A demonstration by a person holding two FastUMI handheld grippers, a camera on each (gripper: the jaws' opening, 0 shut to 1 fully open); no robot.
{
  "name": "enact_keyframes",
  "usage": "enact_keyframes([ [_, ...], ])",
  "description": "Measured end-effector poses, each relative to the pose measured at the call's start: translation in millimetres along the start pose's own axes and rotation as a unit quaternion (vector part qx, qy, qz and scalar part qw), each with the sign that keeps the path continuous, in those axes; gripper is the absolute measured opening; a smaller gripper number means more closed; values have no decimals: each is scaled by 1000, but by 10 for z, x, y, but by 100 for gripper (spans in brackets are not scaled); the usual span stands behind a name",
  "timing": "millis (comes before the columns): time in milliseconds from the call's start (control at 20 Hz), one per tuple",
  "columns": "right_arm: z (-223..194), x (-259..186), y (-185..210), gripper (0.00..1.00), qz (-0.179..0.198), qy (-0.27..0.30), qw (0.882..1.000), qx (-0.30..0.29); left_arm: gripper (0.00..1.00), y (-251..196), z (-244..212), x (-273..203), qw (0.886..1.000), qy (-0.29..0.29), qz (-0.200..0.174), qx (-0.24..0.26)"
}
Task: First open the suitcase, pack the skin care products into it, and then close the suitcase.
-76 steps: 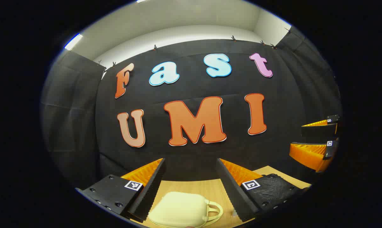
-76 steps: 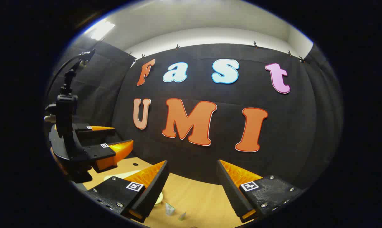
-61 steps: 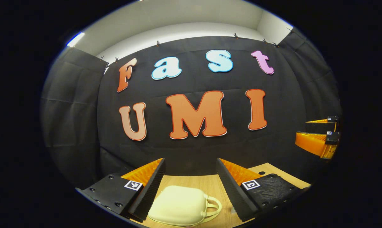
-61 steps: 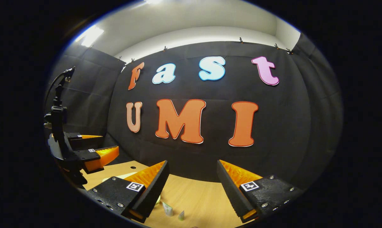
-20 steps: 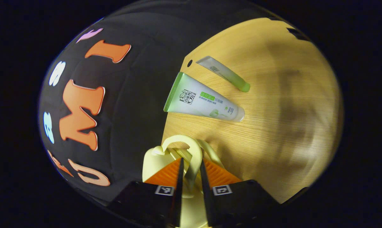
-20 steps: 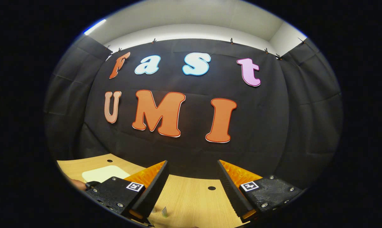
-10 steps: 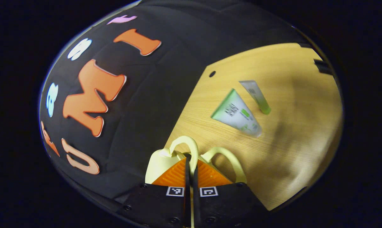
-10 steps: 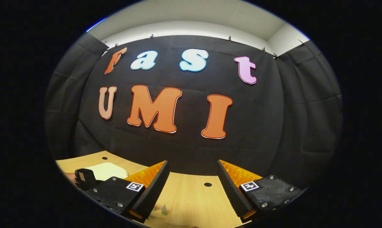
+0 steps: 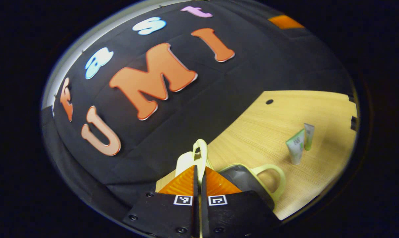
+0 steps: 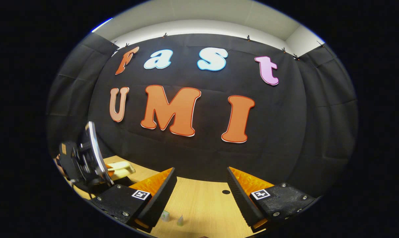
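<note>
Left gripper (image 9: 198,178): fingers clenched tight on one looped handle (image 9: 201,155) of the small pale-yellow soft suitcase (image 9: 186,162), and it's lifting! A second ago the jaws were only closing in around that loop; now they grip it.

Suitcase: the lid half has swung up, where half a second ago the two halves were barely parted. The dark lining (image 9: 242,178) shows in the lower half, and its own handle (image 9: 272,181) lies out over the light wooden table (image 9: 268,132). I'd call the opening step well under way, not finished.

Skin care products: a white-and-green squeeze tube (image 9: 296,150) and a slimmer pale-green tube (image 9: 307,136) lie touching each other on the table, well apart from the case. Nothing packed yet.

Right gripper (image 10: 201,185): fingers released, spread wide with nothing between them, hovering above the table just as it did a second ago. The tubes' ends (image 10: 173,218) peek in below it, so it looks placed for the first pick.

Next call: lid fully back, then the tubes go in.
</note>
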State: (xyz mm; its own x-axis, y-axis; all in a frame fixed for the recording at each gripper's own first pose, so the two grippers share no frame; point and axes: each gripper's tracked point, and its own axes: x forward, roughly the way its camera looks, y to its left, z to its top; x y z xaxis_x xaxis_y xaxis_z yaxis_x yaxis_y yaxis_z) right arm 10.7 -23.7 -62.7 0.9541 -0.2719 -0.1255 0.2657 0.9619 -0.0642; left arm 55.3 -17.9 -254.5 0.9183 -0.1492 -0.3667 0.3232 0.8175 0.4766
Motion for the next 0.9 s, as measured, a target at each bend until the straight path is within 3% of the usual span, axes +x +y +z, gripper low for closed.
enact_keyframes([
  [300,-64,93,288,95,24,11,1000,1,4,699,-218,-80,998,2,54,-32],
  [550,-114,113,533,95,43,23,999,-7,3,1068,-508,-82,993,10,77,-91],
  [900,-187,126,860,95,55,44,997,-14,3,1690,-1312,-133,982,59,118,-136],
])
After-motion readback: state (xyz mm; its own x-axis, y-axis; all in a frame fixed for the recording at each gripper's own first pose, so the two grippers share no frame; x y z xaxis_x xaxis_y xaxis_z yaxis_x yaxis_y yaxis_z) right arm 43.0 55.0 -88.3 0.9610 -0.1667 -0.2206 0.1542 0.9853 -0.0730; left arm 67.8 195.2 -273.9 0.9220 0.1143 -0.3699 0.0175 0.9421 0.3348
